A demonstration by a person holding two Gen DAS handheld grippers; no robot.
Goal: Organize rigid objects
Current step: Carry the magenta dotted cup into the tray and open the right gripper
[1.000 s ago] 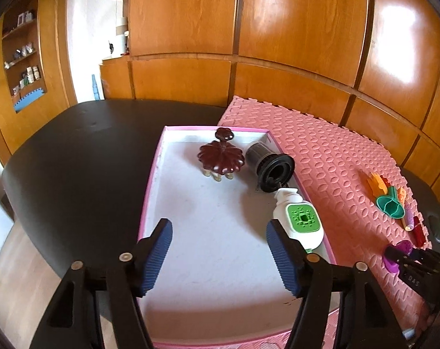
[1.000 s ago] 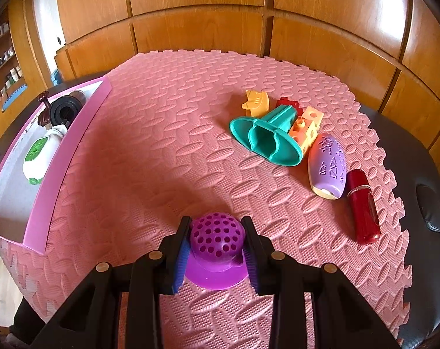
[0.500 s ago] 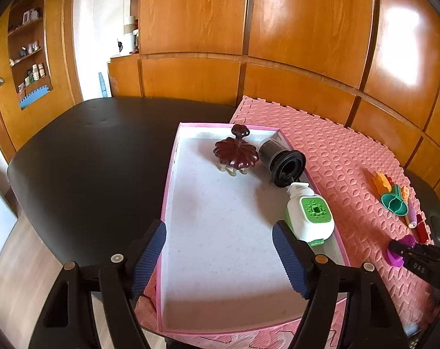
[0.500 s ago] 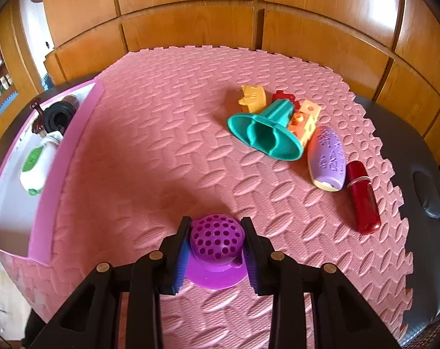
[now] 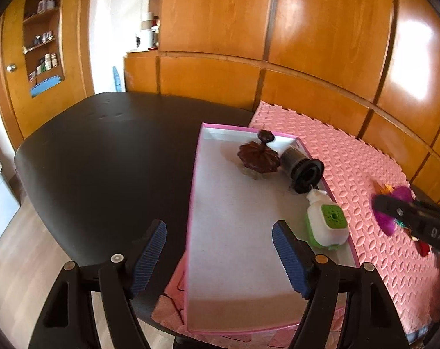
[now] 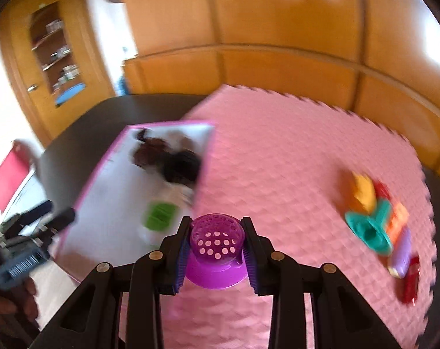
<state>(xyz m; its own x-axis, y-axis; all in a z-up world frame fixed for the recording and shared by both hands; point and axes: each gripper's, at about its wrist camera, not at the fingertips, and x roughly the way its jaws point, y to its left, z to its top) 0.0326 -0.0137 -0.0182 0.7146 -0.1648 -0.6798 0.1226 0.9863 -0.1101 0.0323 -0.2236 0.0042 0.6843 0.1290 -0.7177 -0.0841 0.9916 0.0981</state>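
Observation:
My right gripper (image 6: 217, 251) is shut on a purple perforated cup (image 6: 216, 240) and holds it up above the pink foam mat (image 6: 278, 160). In the left wrist view the same cup (image 5: 394, 209) hangs in the right gripper's black fingers (image 5: 394, 208) at the right edge. A pink-rimmed white tray (image 5: 191, 203) holds a brown flower-shaped piece (image 5: 257, 157), a black cylinder (image 5: 302, 168) and a white and green bottle (image 5: 327, 222). My left gripper (image 5: 220, 256) stands open over the tray's near left rim, nothing between its fingers.
On the mat's right side lie a teal funnel (image 6: 368, 229), an orange piece (image 6: 362, 192), a lilac oval (image 6: 401, 254) and a red tube (image 6: 410, 280). A dark table (image 5: 103, 160) extends left of the tray. Wooden panelling stands behind.
The right gripper has lifted the purple cup off the mat and swung left toward the tray; its view is blurred. The left gripper drifted back and left, its jaws a little wider than before.

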